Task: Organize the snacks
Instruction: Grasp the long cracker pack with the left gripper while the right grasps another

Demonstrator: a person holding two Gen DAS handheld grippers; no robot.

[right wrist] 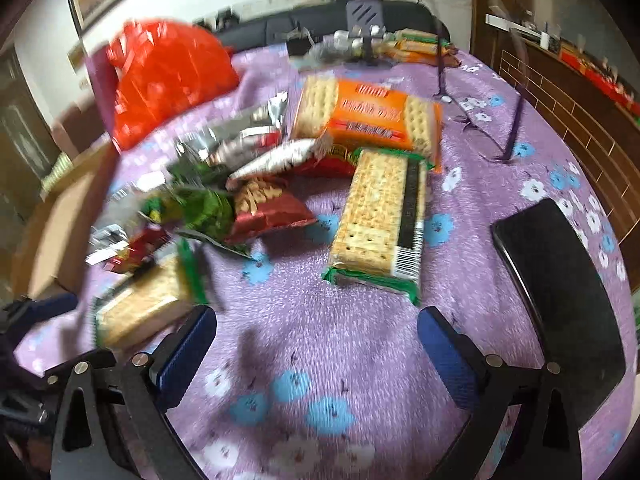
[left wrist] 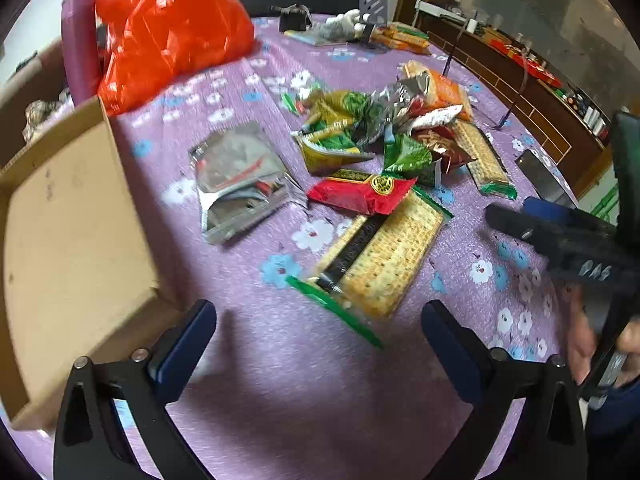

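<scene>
A pile of snack packets [left wrist: 380, 128] lies on the purple flowered cloth. In the left wrist view a green-edged cracker pack [left wrist: 380, 260] lies just ahead of my open, empty left gripper [left wrist: 318, 320], with a red packet [left wrist: 360, 194] behind it and a silver pouch [left wrist: 240, 184] to the left. An open cardboard box [left wrist: 68, 252] stands at the left. In the right wrist view my right gripper [right wrist: 316, 324] is open and empty above the cloth, short of a cracker pack [right wrist: 380, 220], an orange cracker pack [right wrist: 368, 116] and a red chip bag [right wrist: 268, 208]. Another cracker pack [right wrist: 140, 304] lies at its left.
A red plastic bag [left wrist: 168, 28] sits at the back left. A black phone [right wrist: 560, 312] lies at the right on the cloth. More packets [left wrist: 400, 38] and a stand are at the far edge. A wooden cabinet [left wrist: 520, 80] runs along the right. The right gripper body [left wrist: 568, 240] shows at the right.
</scene>
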